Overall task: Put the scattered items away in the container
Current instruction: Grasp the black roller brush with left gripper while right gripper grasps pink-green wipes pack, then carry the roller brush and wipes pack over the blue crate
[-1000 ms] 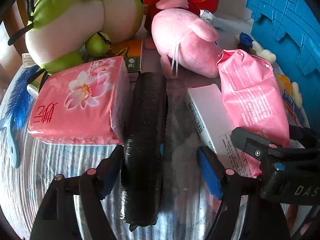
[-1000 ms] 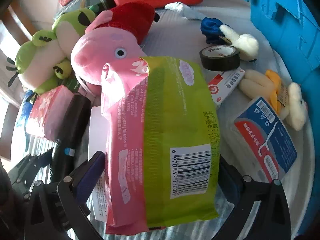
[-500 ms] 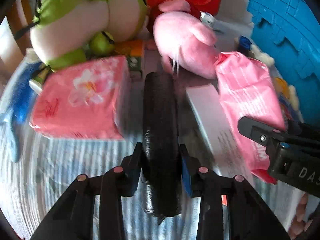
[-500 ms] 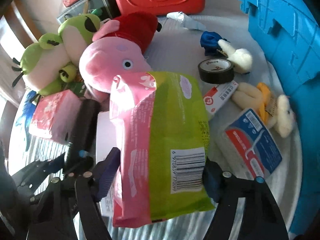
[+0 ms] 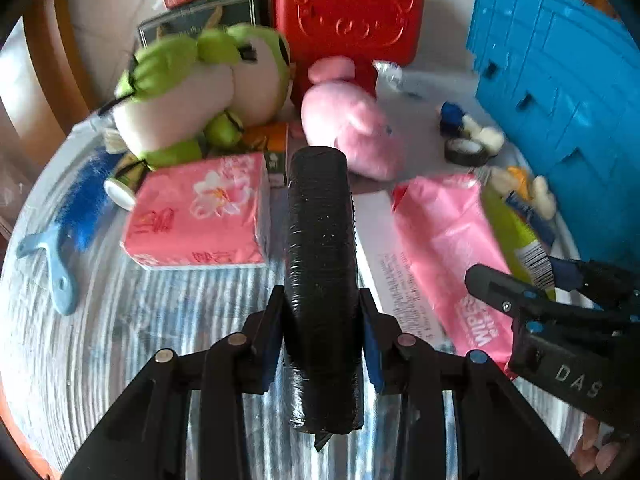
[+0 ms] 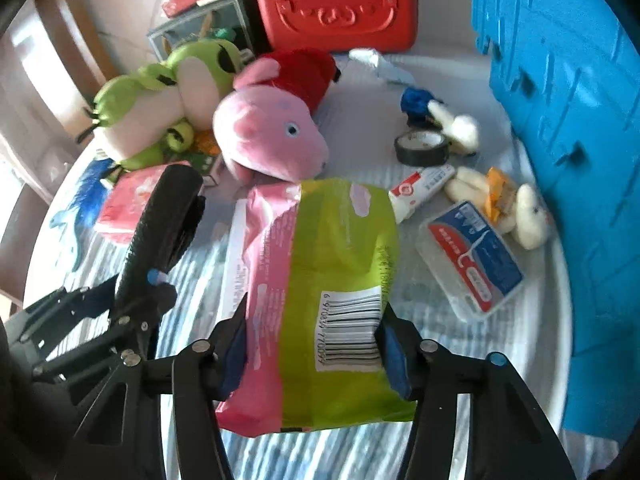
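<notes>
My left gripper (image 5: 322, 340) is shut on a black plastic-wrapped roll (image 5: 320, 264) and holds it above the striped cloth; the roll also shows in the right wrist view (image 6: 164, 224). My right gripper (image 6: 314, 344) is shut on a pink and green wipes pack (image 6: 328, 276), lifted off the cloth; the pack also shows in the left wrist view (image 5: 444, 240). The blue container (image 5: 560, 92) stands at the right and also shows in the right wrist view (image 6: 568, 100).
A pink tissue pack (image 5: 200, 212), green frog plush (image 5: 192, 92), pink pig plush (image 6: 268, 140), red case (image 5: 348, 12), black tape roll (image 6: 422, 147), floss box (image 6: 472, 256), white box (image 5: 396, 256), blue brush (image 5: 72, 216) and small plush toys (image 6: 520, 208) lie on the cloth.
My left gripper closed on the black roll and lifted it. My right gripper raised the wipes pack and both pulled back from the clutter.
</notes>
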Demonstrator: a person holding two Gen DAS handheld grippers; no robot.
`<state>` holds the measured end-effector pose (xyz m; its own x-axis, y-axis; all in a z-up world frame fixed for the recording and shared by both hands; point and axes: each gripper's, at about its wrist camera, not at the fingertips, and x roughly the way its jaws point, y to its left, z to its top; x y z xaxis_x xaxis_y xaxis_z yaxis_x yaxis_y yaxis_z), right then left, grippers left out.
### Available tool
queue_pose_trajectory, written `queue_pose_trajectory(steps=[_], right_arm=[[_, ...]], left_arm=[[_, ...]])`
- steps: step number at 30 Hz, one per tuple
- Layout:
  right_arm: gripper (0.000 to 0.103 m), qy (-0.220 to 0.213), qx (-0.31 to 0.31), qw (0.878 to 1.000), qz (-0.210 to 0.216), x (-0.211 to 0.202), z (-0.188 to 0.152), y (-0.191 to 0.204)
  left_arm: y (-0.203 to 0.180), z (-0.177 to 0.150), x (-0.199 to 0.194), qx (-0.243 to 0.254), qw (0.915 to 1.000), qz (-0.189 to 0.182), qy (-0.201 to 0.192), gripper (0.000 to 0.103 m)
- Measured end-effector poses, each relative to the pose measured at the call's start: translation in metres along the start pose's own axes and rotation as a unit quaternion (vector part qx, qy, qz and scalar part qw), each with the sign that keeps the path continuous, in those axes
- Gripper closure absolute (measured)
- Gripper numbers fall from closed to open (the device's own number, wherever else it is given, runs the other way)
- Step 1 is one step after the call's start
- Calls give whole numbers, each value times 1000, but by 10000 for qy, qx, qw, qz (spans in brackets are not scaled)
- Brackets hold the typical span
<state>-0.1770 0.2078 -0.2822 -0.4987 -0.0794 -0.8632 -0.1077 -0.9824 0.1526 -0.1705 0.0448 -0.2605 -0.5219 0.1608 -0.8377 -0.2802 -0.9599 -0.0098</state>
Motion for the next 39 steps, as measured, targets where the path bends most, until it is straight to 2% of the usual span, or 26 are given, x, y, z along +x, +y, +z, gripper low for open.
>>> queue_pose_trajectory(steps=[6,13,18,23,28,33,36,39], right_arm=[[52,-444,-182,9988,16,-42,7,21],[52,-1115,-339,9932,-46,-105,23,43],[53,-1721,-447,9839,-182,-165,38,53],[54,-2304,-441,9710,-458,-225,53,49],[54,-2905,-345,9535,-728,-289,63,14],[54,-3208,-327,9381,-1265,-342,64,-59],[54,-3166,-346,9354,-1534,-358,62,-118],[54,-2996,-403,9382,-1683,-361,60,-180]], left_arm=[[-2,15,-26,22,9996,-35,-276,69],[11,28,-89,104,9960,-38,-888,69],[10,47,-136,170,9900,-113,-1398,69],[-17,73,-176,373,9814,-326,-1855,69],[-71,101,-214,639,9695,-559,-2300,69],[-157,121,-237,932,9587,-851,-2548,69],[-220,133,-237,972,9576,-985,-2525,69],[-277,145,-228,940,9626,-1084,-2297,69]])
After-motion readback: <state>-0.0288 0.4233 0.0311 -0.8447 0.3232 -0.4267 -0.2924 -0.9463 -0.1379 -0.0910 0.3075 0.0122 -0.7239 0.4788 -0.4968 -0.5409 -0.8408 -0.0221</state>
